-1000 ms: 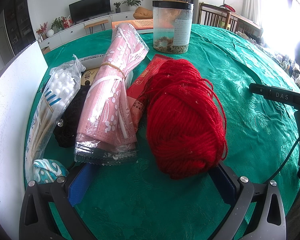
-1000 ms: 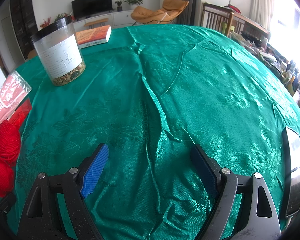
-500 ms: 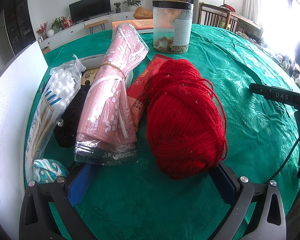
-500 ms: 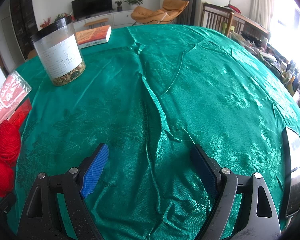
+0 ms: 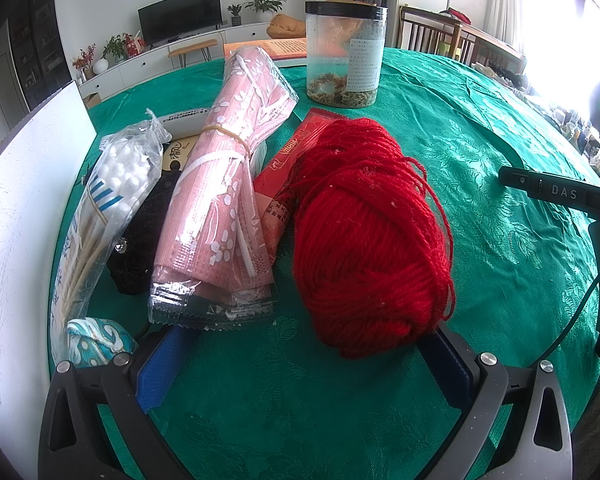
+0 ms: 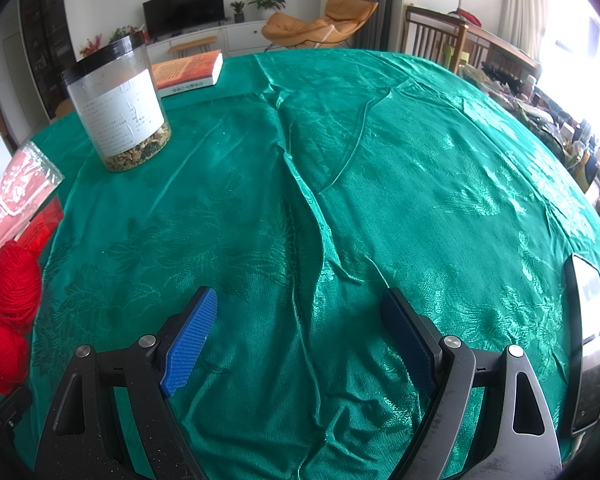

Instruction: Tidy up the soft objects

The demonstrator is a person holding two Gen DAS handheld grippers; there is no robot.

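My left tongs (image 5: pixel 300 364) are spread wide, gripping nothing, low over the green desk (image 5: pixel 500 184). The red yarn ball (image 5: pixel 370 236) sits centre frame, its near end just ahead of the right pad, contact unclear. Left of it, a red packet (image 5: pixel 284 176) lies partly under the yarn, then a pink floral bundle in clear plastic (image 5: pixel 228 184) with a rubber band round it. Further left: a black knit item (image 5: pixel 144 232), a bag of cotton swabs (image 5: pixel 112 188), and a teal patterned pouch (image 5: pixel 96 340) at lower left by the left finger. A white board (image 5: pixel 24 208) stands along the left edge. A clear jar with black lid (image 5: pixel 346 54) stands upright at upper centre.

My right tongs (image 6: pixel 300 332) are also wide and empty, over bare wrinkled cloth. In that view the yarn is at the lower left edge, the jar upper left, a book (image 6: pixel 190 72) behind it, a phone (image 6: pixel 588 340) at the right edge.
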